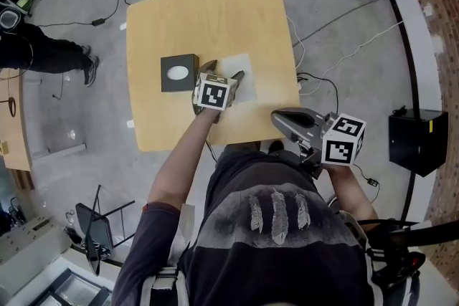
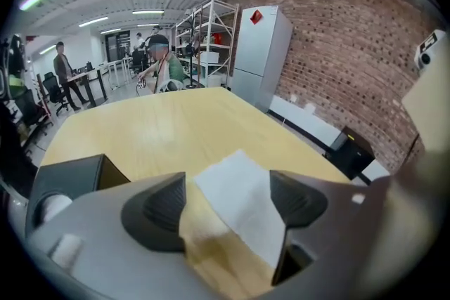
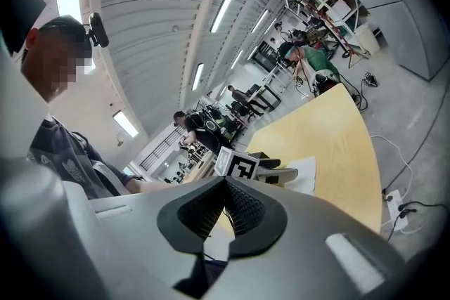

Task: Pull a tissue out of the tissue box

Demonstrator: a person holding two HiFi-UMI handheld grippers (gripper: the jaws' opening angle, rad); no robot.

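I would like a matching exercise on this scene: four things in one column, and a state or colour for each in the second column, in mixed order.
Things:
1. tissue box
2. tissue
3. left gripper
4. right gripper

States:
a. jaws together, holding nothing
b. white, lying flat on the table
c. jaws apart over the tissue
d. dark, with an oval opening on top

Pairs: 1-d, 2-b, 3-c, 4-a.
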